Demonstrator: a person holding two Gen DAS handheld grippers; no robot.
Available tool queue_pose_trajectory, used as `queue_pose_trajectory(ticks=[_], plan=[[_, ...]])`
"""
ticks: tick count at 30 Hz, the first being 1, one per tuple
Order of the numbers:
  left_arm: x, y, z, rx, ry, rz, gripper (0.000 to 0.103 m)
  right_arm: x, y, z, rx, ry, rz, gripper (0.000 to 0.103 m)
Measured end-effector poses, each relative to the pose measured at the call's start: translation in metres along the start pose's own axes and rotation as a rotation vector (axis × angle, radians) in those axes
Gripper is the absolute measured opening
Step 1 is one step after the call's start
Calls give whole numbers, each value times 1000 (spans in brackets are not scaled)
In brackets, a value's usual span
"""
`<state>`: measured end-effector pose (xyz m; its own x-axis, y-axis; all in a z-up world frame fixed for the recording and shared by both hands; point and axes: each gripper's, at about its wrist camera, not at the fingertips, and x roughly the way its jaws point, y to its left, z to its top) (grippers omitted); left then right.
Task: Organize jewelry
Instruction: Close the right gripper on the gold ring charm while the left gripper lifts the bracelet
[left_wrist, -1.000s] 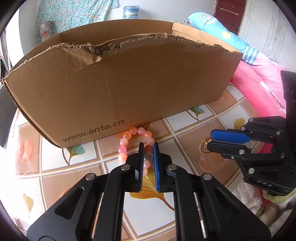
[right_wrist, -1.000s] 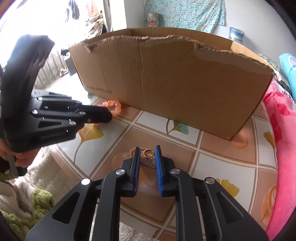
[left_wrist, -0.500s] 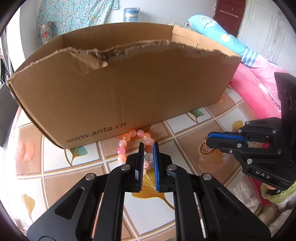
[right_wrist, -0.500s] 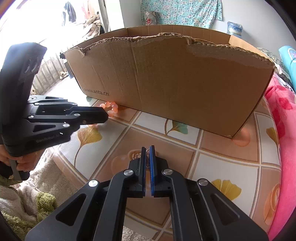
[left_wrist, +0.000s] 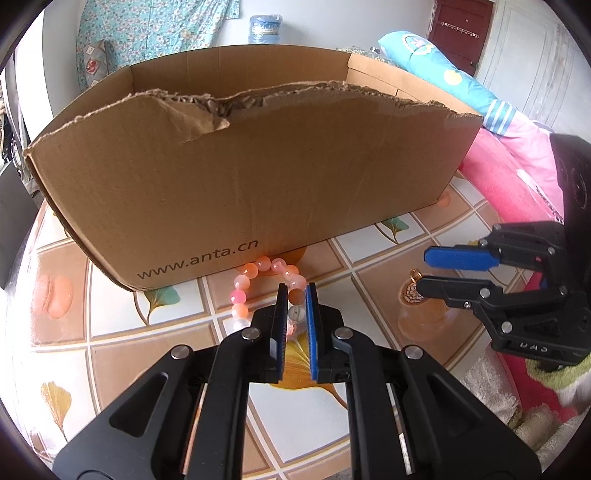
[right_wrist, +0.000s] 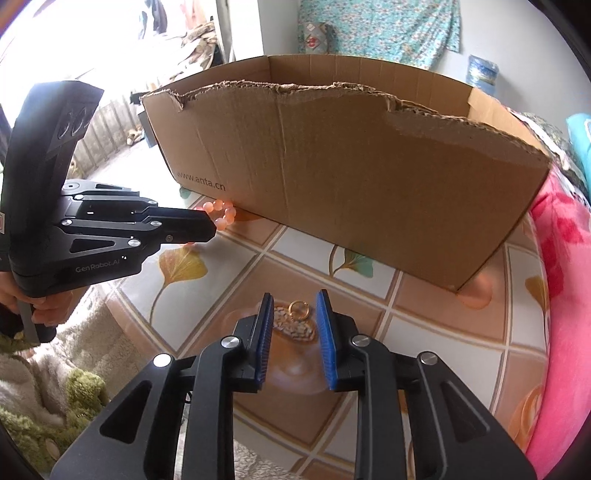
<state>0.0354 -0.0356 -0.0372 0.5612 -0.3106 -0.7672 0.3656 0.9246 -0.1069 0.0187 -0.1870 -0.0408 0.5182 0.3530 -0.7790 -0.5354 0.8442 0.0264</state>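
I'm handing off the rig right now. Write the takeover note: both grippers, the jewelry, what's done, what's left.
Left gripper: shut on the pink-and-orange beaded bracelet, which lies on the tiled tabletop against the torn brown cardboard box.
Right gripper: jaws opening, astride the small gold ring and not pressing on it. The ring lies flat on the tabletop.
Done: nothing visibly boxed; the box's inside is hidden.
Left: probably grip the ring, then lift both pieces over the torn wall into the box.

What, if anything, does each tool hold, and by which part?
The left tool is shut on the bead bracelet, pinching beads on its near side. The right tool holds nothing: its jaws are opening around the gold ring.
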Motion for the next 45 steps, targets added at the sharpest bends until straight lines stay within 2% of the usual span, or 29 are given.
queue_pose_trajectory(ticks=[3,4,5,8,17,18,32,35,36,38,43,44,45], plan=[[2,-1,0,0,4,-2,9,8,-1,1,-44,32,21,23],[2,-1,1,0,4,-1,9,8,0,1,-60,30,22,21],[3,0,1,0,5,-3,9,8,2,2,-73,34,34,14],[4,0,0,4,3,-3,9,9,9,2,-97,39,40,11],[-5,-1,1,10,-22,-10,9,3,2,-1,-27,16,58,10],[-8,-2,2,11,-29,-11,9,2,2,-1,-25,13,56,4],[-64,7,6,-69,-156,-93,9,-45,-4,-6,27,-88,51,4],[-63,5,5,-72,-153,-90,9,-41,-8,-9,44,-57,77,10],[-62,5,4,-71,-149,-87,9,-36,-6,-7,40,-44,86,19],[-59,3,3,-70,-143,-86,9,-26,-1,-4,8,-26,80,30],[-61,5,0,-62,-142,-83,9,-7,7,-1,-100,22,56,30],[-61,5,0,-62,-143,-81,9,-2,6,0,-107,37,64,29],[-61,5,0,-62,-145,-79,9,2,5,1,-116,52,71,21]])
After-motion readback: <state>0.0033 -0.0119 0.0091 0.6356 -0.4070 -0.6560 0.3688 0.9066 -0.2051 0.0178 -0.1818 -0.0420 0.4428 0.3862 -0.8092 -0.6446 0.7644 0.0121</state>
